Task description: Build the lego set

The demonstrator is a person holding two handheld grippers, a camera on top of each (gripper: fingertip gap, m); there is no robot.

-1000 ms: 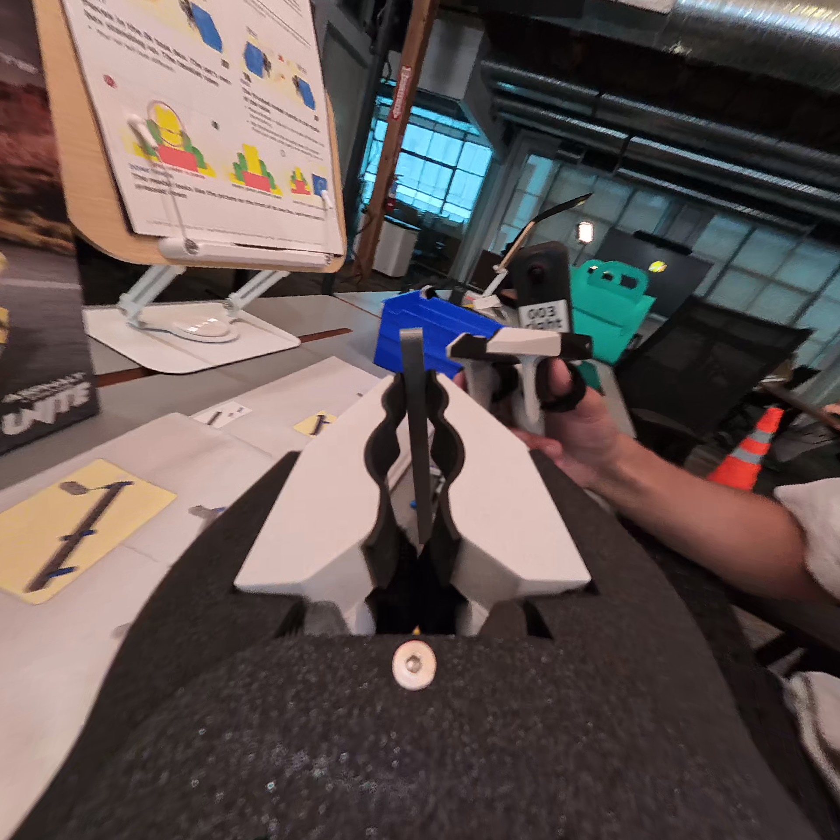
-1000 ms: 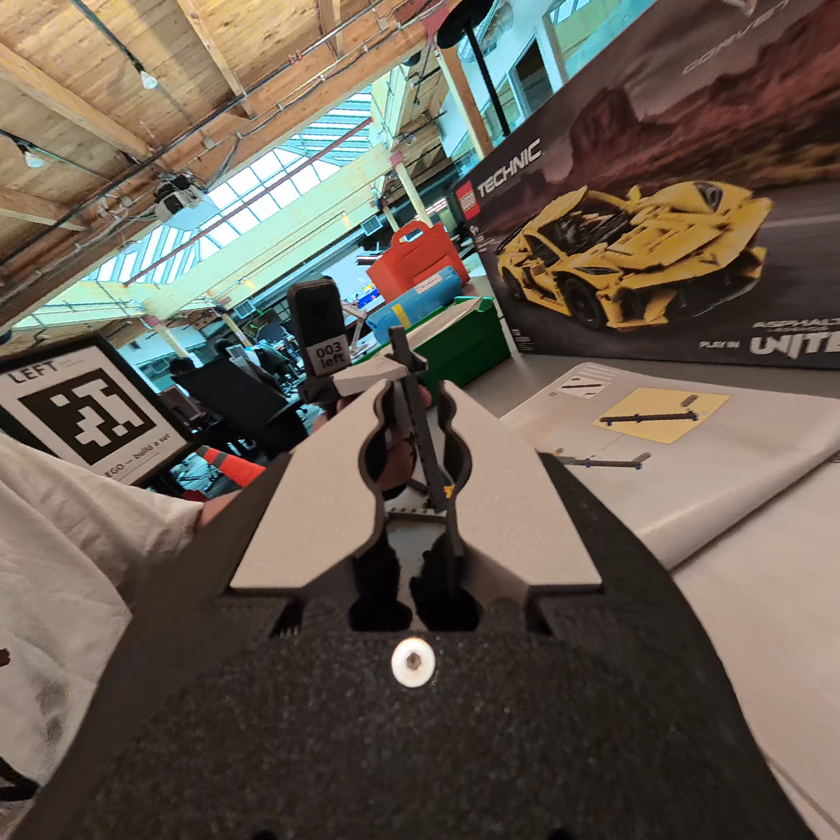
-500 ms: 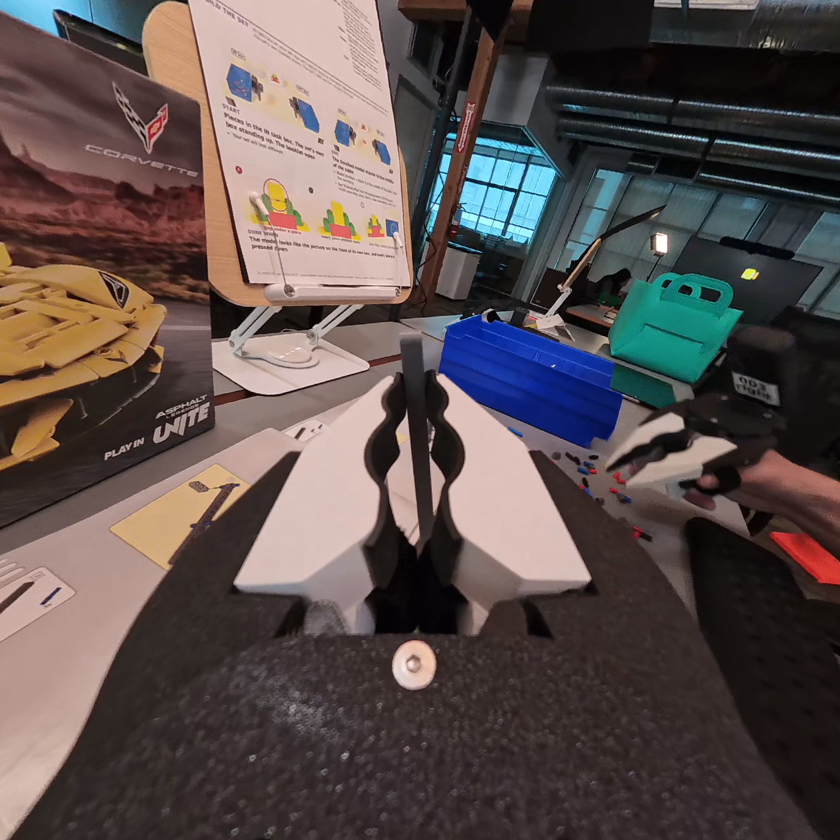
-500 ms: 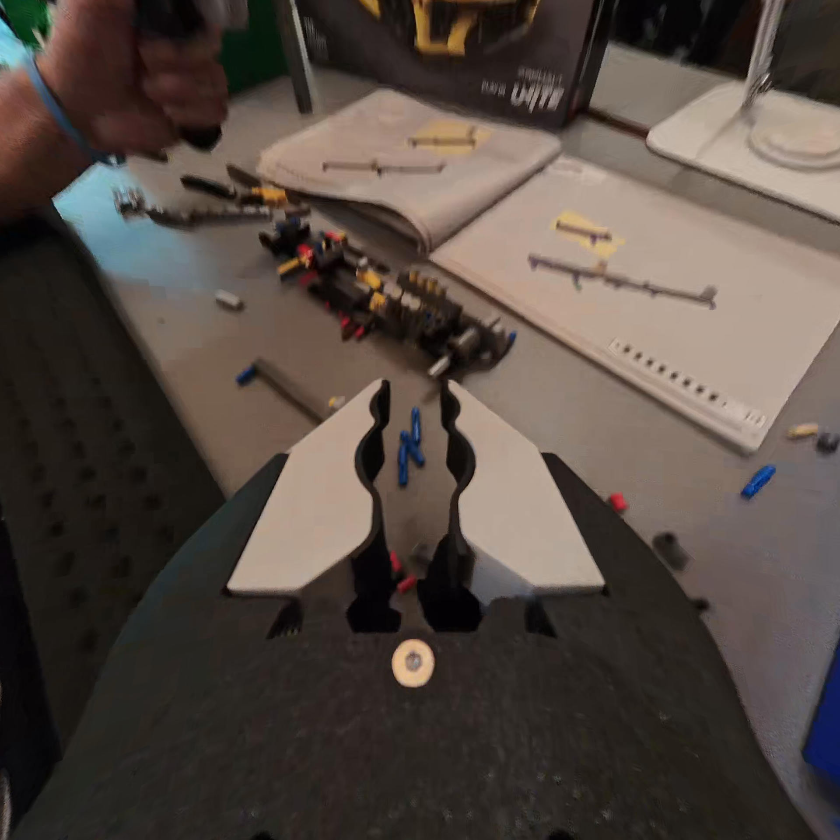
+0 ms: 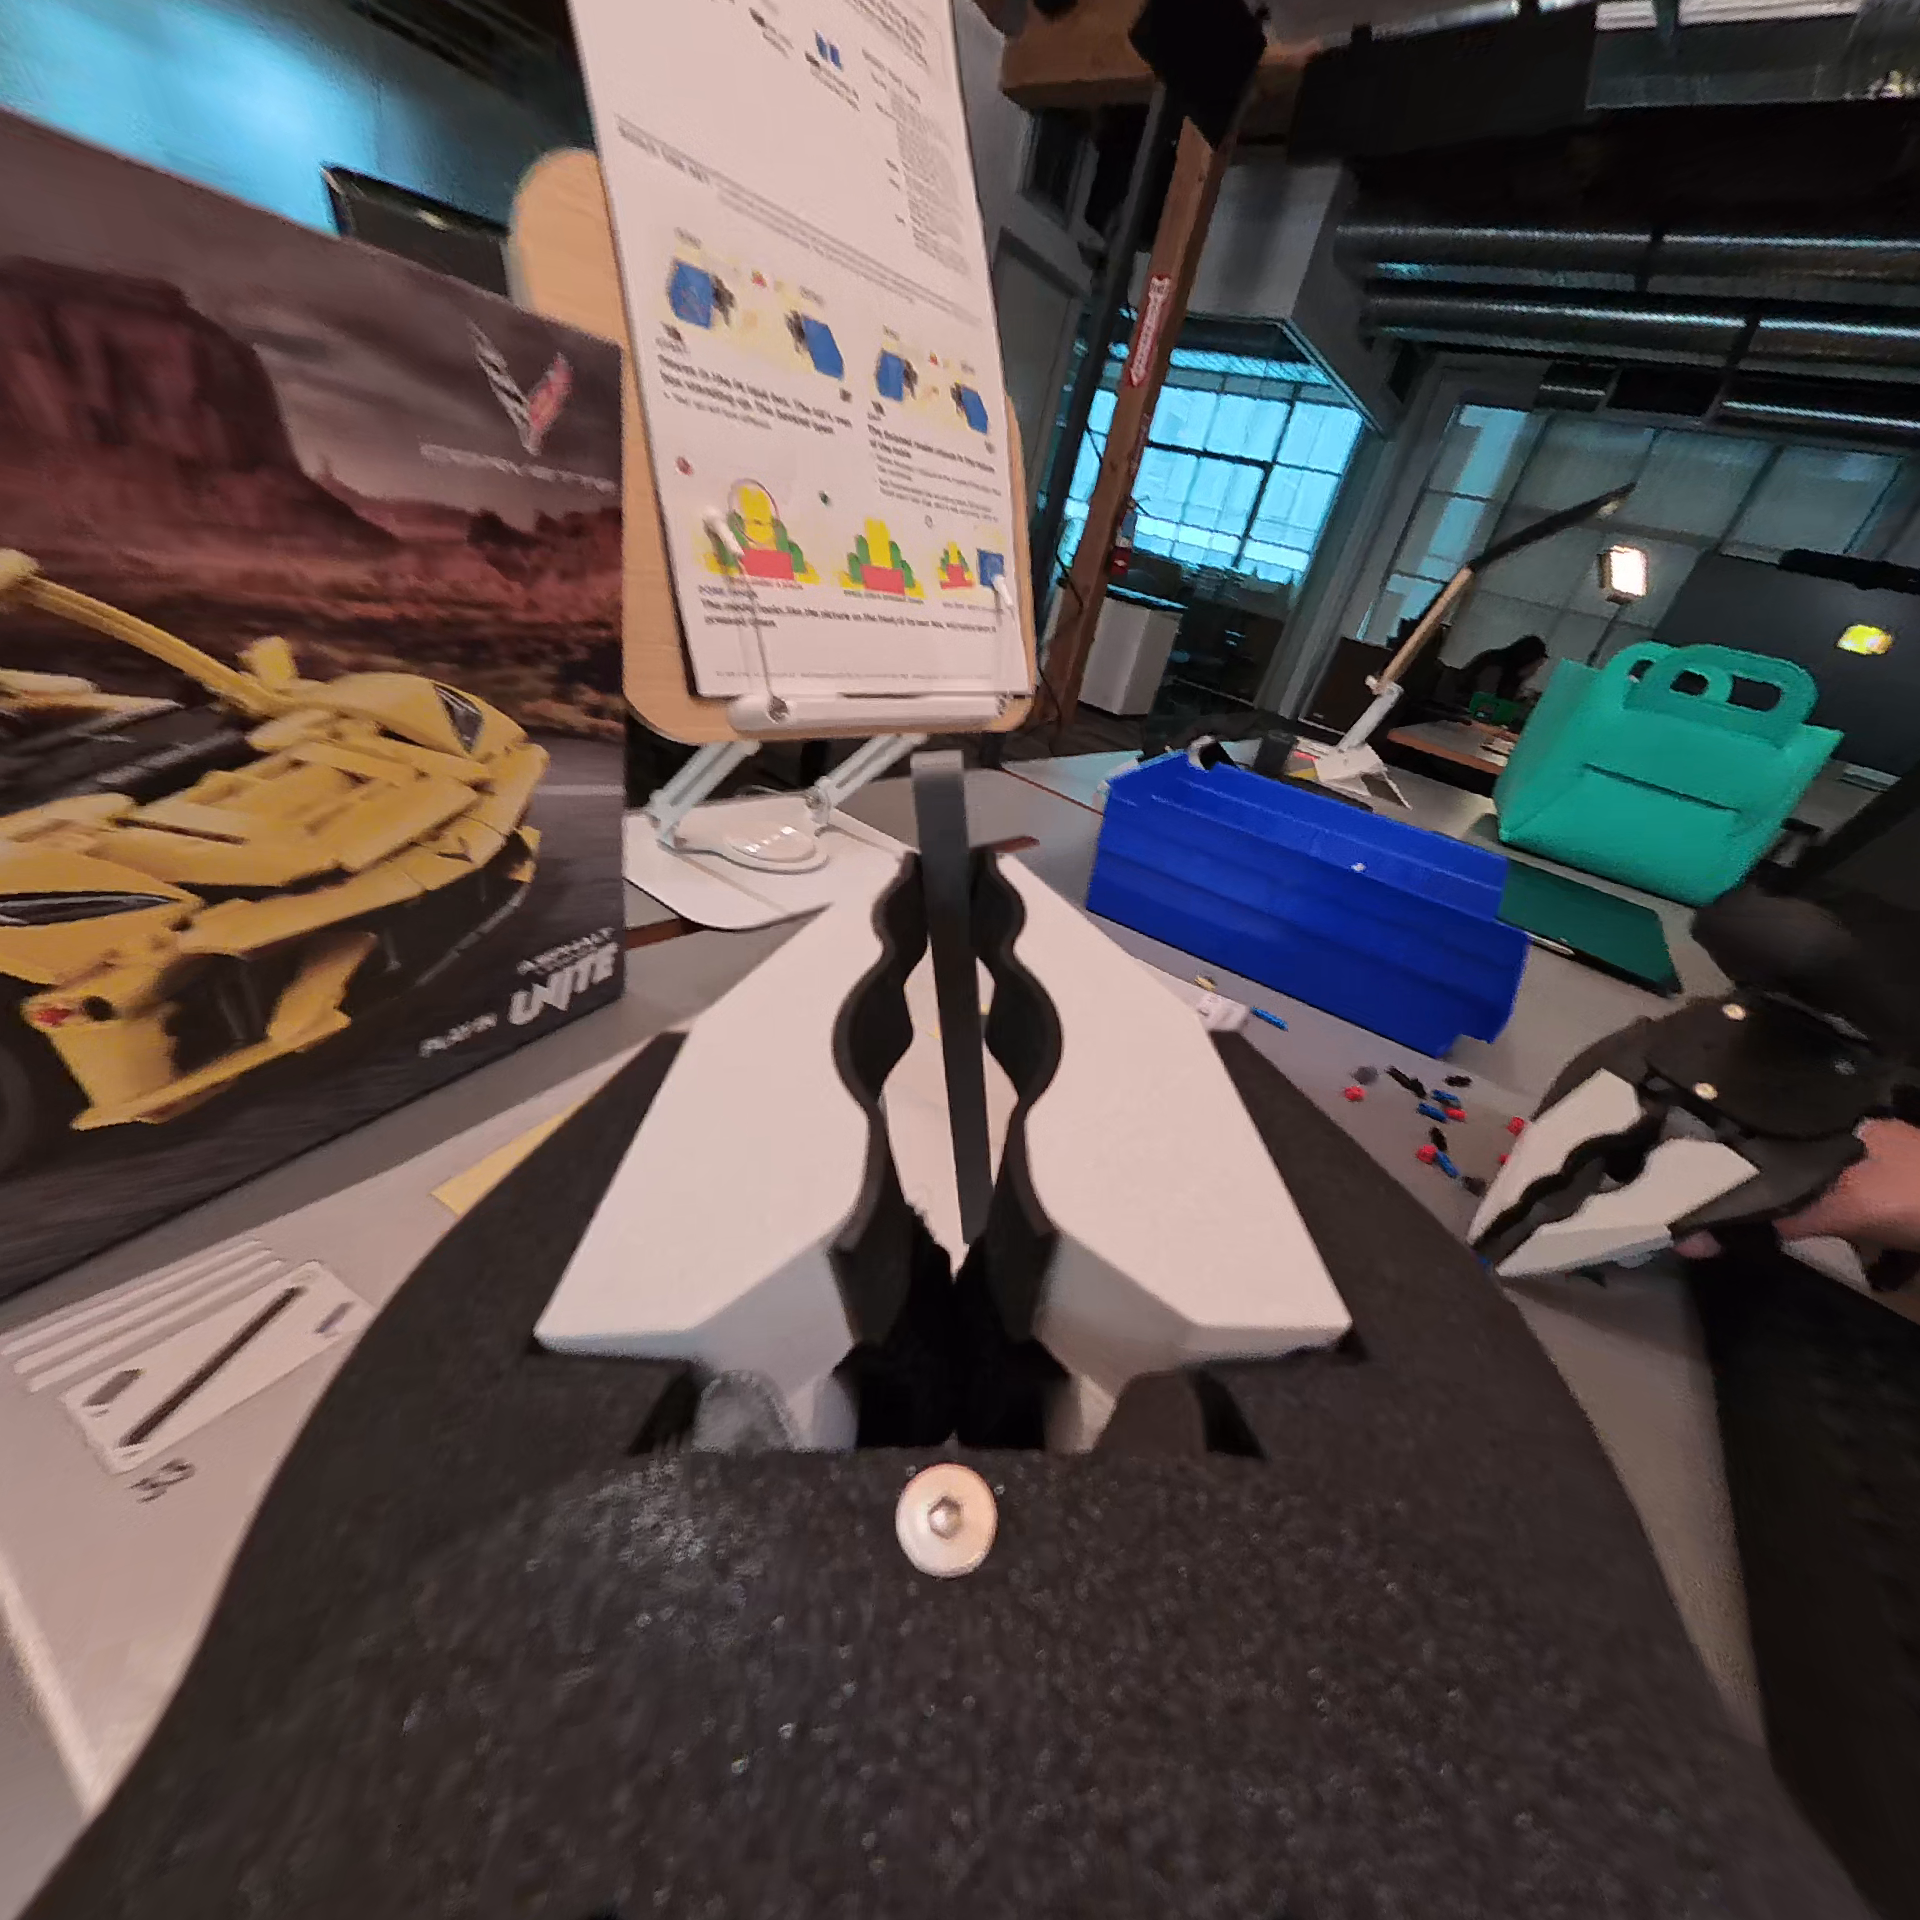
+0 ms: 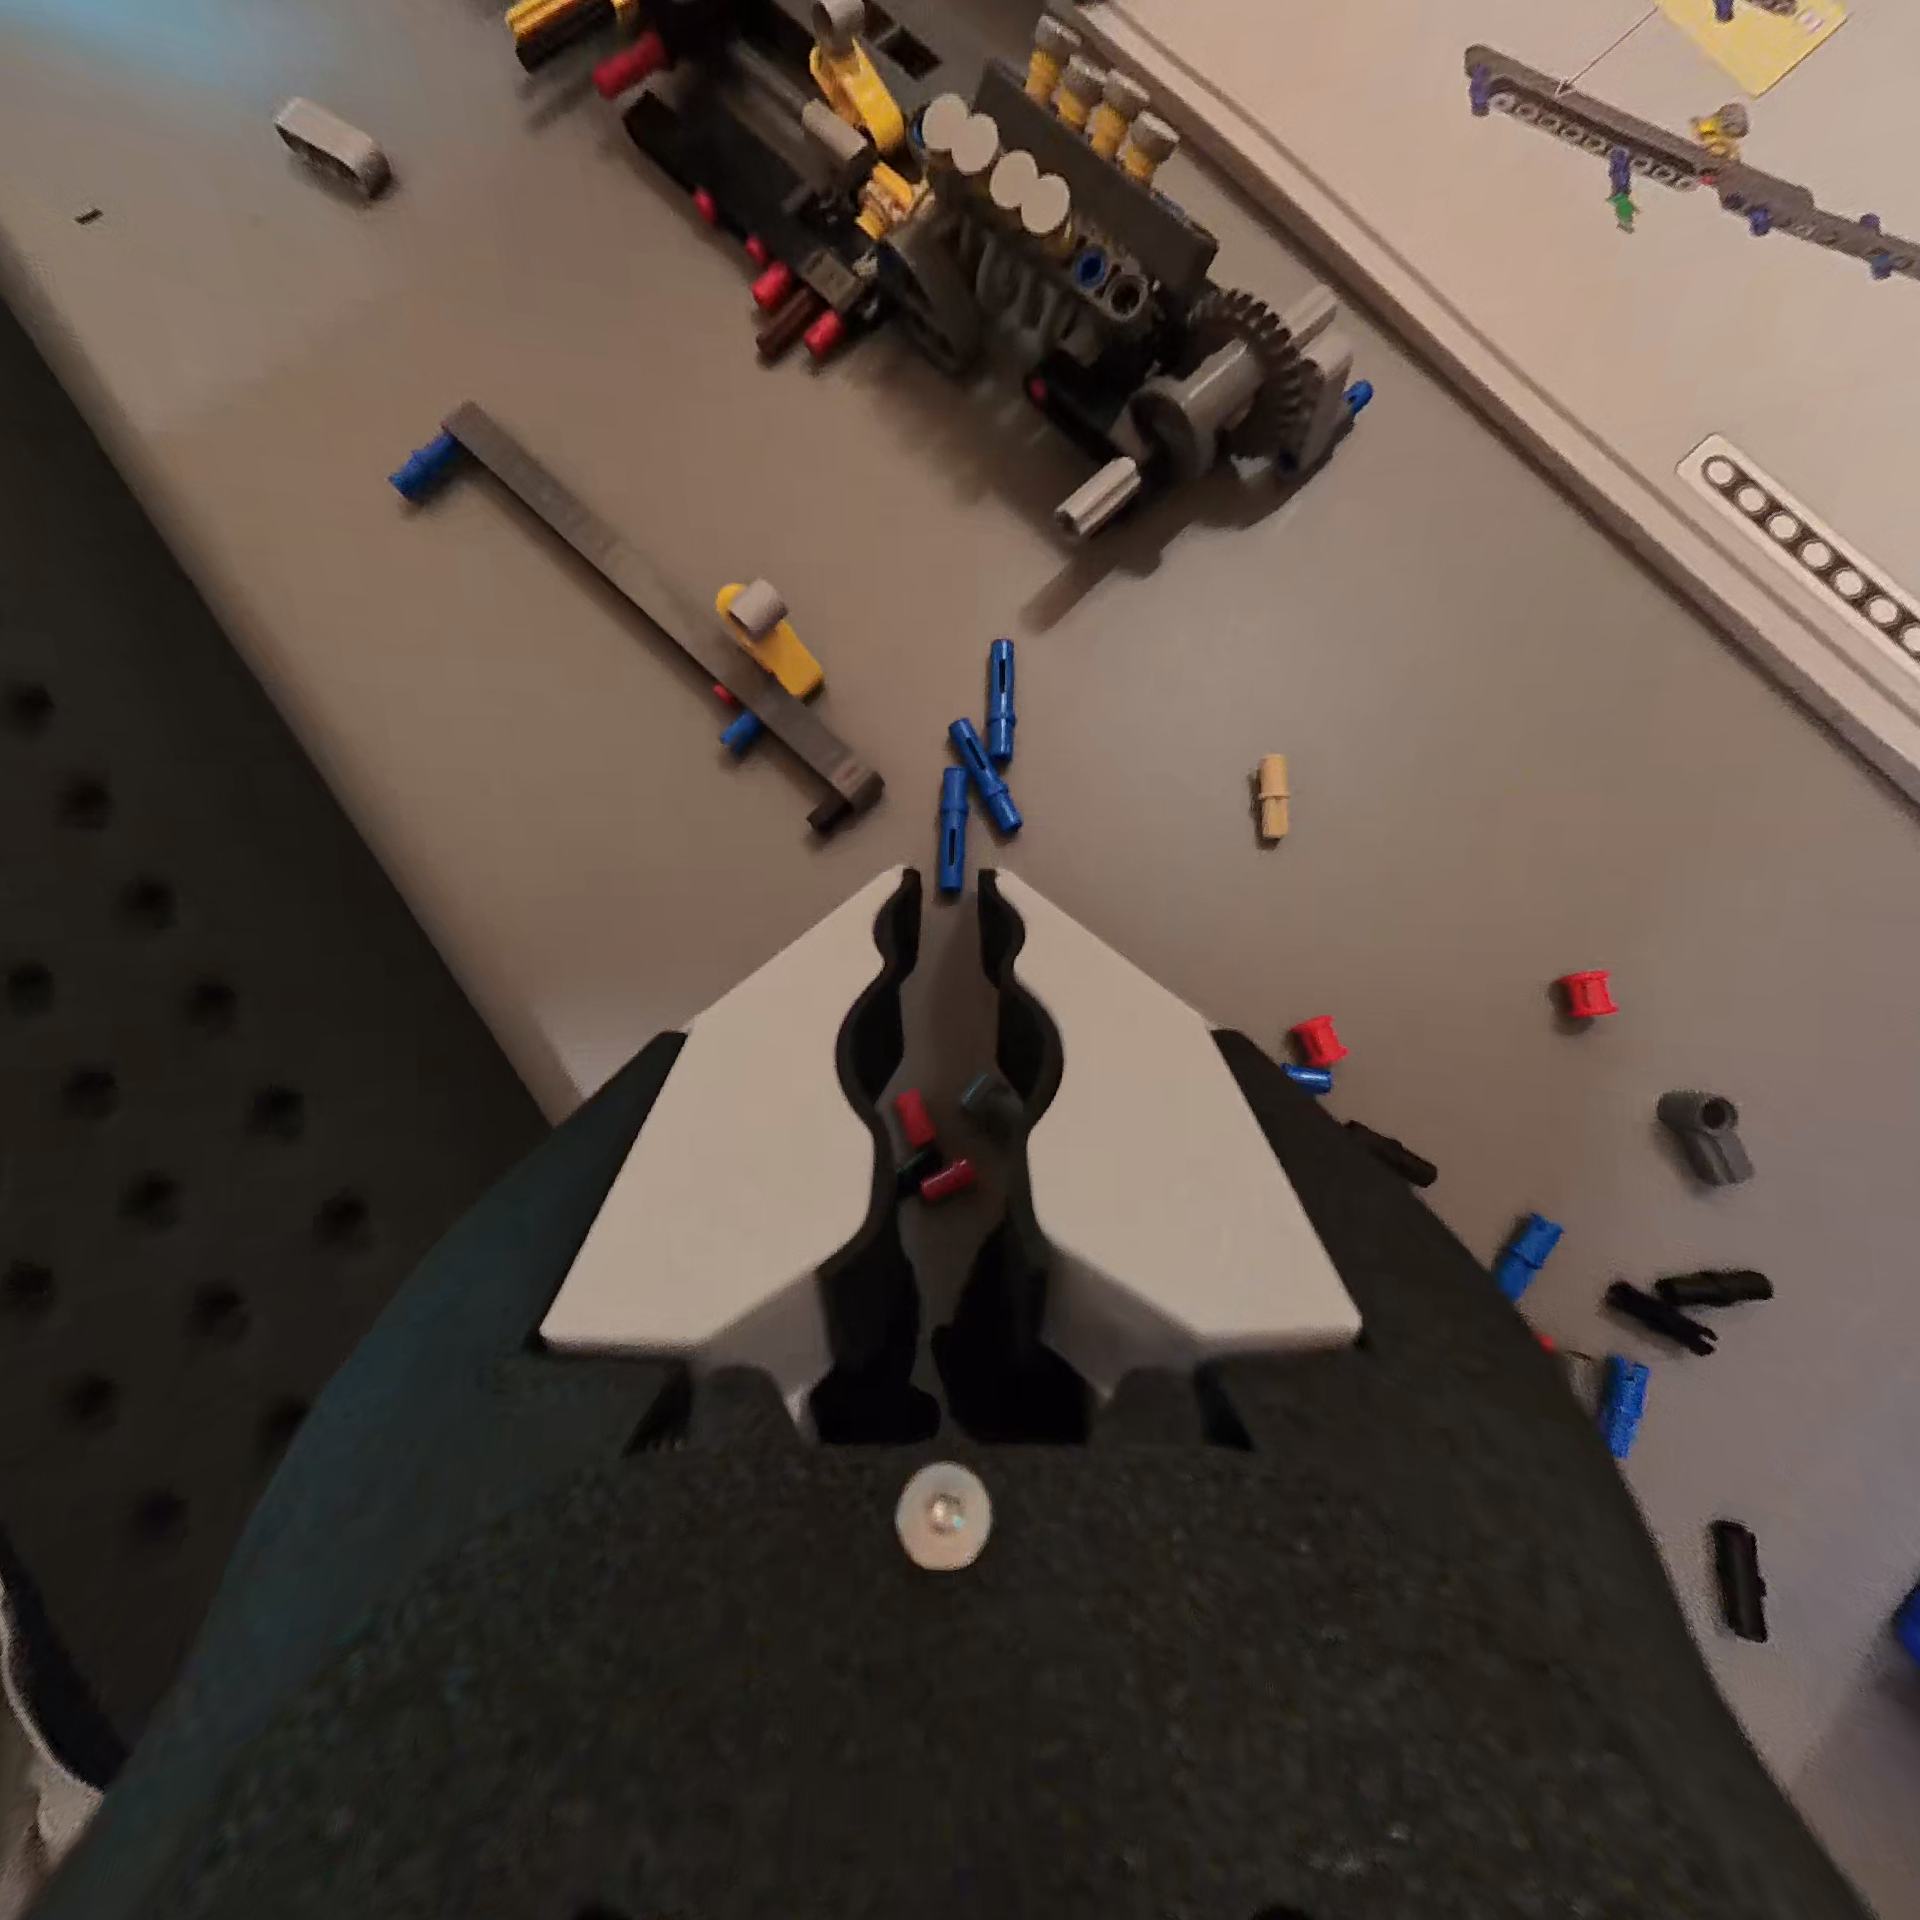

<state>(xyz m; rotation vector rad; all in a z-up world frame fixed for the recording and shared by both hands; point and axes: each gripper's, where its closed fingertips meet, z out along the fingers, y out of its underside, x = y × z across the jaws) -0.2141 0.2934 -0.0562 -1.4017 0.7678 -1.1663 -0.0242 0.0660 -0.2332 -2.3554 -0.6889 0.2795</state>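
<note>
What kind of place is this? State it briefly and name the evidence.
Probably a shared workshop or lab in an industrial building. Exposed metal ceiling ducts and large gridded factory windows fill the background, and the grey worktable holds a paper instruction sheet on a wooden stand and scattered small building pieces.

You see printed writing and a crest emblem on the dark set box with the yellow car at your left. Blurred print fills the instruction sheet on its stand. The open booklet on the counter carries only diagrams.
</note>
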